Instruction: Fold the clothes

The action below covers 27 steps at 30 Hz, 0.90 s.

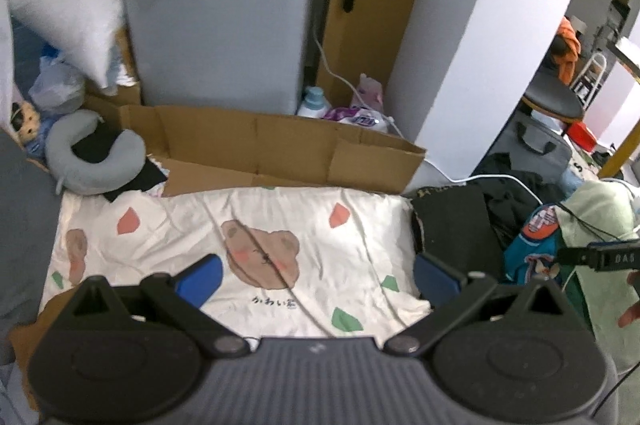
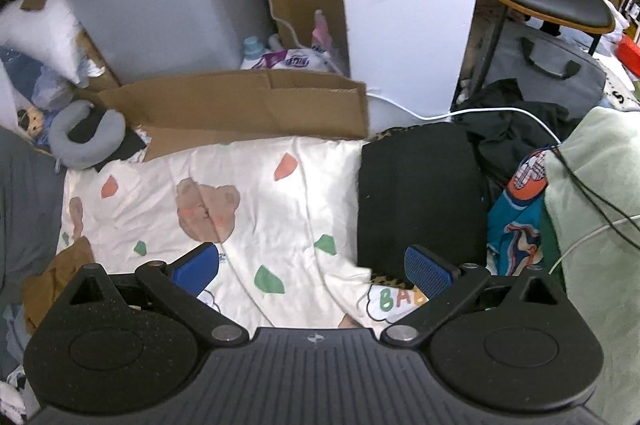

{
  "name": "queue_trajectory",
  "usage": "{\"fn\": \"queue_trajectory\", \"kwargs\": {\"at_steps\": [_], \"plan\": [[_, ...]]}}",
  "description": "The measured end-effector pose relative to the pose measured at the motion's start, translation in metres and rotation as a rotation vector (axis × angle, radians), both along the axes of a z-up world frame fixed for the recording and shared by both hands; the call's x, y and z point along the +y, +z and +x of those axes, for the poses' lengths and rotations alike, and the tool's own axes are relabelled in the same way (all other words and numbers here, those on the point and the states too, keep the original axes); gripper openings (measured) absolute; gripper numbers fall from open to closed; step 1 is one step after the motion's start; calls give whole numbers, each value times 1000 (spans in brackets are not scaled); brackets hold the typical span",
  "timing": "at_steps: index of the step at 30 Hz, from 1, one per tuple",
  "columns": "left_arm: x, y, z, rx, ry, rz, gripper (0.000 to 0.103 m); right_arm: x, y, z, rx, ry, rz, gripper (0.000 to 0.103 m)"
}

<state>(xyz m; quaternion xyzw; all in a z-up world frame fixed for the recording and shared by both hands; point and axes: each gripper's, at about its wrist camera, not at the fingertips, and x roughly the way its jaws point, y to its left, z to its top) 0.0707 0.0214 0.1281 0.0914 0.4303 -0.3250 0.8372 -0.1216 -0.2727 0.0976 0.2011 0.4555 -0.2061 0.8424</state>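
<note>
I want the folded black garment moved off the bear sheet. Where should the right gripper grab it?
Probably the near edge of the folded black garment, coming from the front. It lies flat, and that edge sits just ahead of the open right gripper, overhanging the bear sheet.

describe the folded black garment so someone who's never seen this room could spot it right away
Start at the big cream sheet with the bear print spread across the middle. At its right edge lies the folded black garment, a flat, neat rectangle. Unlike the crumpled black clothes behind it and the bright teal printed cloth to its right, it is plain, smooth and squared off.
</note>
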Motion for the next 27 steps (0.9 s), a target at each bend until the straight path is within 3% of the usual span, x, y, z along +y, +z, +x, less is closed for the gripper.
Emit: {"fn": "queue_trajectory", "kwargs": {"at_steps": [16, 23, 27], "plan": [[38, -33, -45, -7, 117, -2, 103, 37, -15, -8, -93, 17, 20, 102], [31, -50, -60, 8, 151, -45, 103, 48, -25, -12, -102, 42, 35, 102], [18, -65, -68, 6, 118, 2, 103, 51, -37, -14, -88, 46, 41, 102]]}}
